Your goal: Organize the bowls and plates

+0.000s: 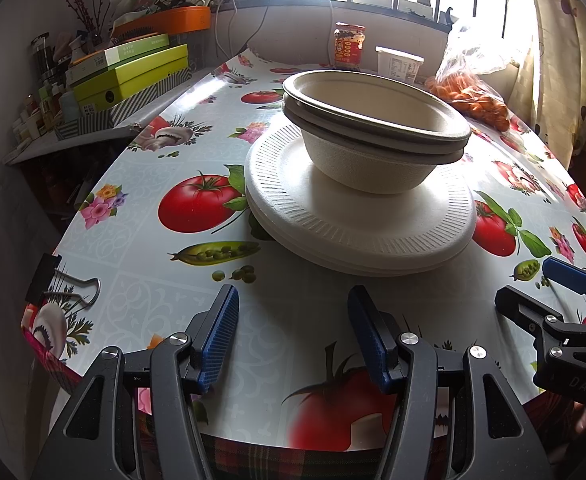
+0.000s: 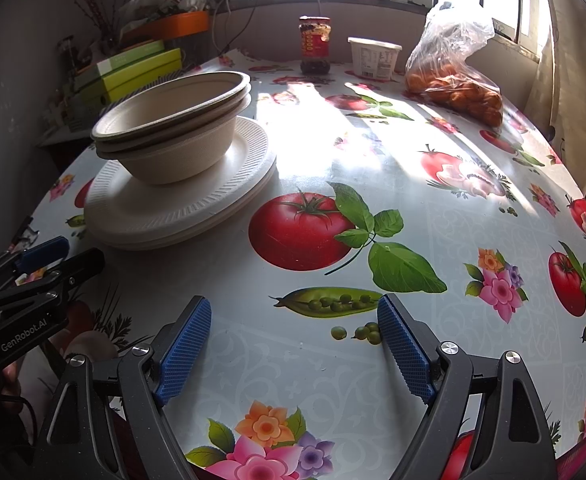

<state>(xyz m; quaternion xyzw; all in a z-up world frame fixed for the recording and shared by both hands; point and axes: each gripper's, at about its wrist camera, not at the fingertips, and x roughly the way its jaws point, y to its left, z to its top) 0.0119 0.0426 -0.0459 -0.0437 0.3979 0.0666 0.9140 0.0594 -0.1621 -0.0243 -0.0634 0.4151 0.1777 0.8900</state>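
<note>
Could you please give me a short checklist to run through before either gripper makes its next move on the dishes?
1. Left gripper jaws open and empty: ok.
2. Right gripper jaws open and empty: ok.
3. Bowls nested and sitting on the plates: ok.
4. Plates squarely aligned in their stack: not ok, the edges are slightly offset.
5. Tablecloth bare between the grippers and the stack: ok.
6. Exact number of plates in the stack: cannot tell.
</note>
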